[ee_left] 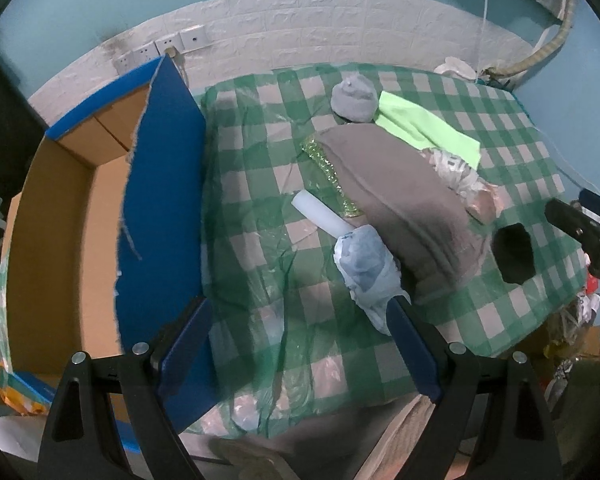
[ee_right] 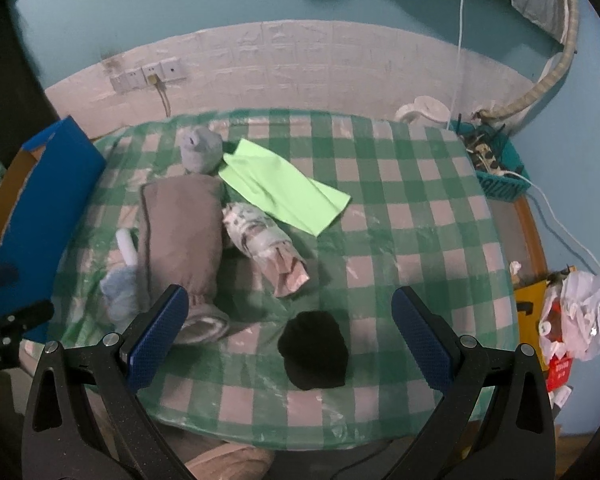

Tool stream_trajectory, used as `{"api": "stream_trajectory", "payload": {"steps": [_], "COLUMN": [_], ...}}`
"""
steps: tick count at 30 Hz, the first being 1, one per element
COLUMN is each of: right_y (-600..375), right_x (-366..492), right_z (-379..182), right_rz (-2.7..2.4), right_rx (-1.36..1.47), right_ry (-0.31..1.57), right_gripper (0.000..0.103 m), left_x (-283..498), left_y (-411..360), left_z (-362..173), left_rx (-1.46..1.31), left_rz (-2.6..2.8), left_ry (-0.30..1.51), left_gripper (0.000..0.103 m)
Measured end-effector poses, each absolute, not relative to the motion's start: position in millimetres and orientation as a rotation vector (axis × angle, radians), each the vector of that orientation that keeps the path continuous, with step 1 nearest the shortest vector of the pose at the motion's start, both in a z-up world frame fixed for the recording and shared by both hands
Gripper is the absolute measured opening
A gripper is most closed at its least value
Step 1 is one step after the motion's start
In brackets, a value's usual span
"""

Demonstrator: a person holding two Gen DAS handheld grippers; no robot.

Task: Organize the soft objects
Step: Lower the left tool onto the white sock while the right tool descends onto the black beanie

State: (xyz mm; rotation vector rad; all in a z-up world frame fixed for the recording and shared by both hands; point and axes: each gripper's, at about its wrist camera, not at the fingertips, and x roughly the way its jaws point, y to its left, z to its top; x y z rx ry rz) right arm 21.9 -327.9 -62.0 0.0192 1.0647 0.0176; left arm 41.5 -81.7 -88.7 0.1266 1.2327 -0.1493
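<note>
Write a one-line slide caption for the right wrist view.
Open right gripper hovers over a black rolled sock on the green checked tablecloth, beside a rolled grey towel and lime cloth.

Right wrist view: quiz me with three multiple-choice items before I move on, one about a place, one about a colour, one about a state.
1. Where does the black bundle lie?
A. Inside the cardboard box
B. On the checked tablecloth, between the right gripper's fingers as seen from its camera
C. On top of the green cloth

2. What colour is the flat cloth spread out near the middle of the table?
A. Light green
B. Red
C. Black

3. How do the right gripper's jaws stand?
A. Shut on the grey roll
B. Shut on nothing
C. Open, holding nothing

Answers:
1 B: it rests on the tablecloth, framed by the two blue pads.
2 A: it is plainly light green.
3 C: the pads stand wide apart with nothing clamped.
</note>
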Motion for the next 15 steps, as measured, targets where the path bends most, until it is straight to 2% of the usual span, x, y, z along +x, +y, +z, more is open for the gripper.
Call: {"api": "stream_trajectory", "payload": {"steps": [15], "right_y": [-345.4], "right_x": [30.9], "right_z": [-128.4], "right_rz": [0.008], "right_rx": [0.003], "right_ry": [1.216], "right_gripper": [0.099], "left_x": [61.3], "left_y": [-93.3], "left_z": [-124.7], "left_rx": [0.069], "left_rz": [-0.119], "left_ry": [1.292], "left_gripper": [0.089]}}
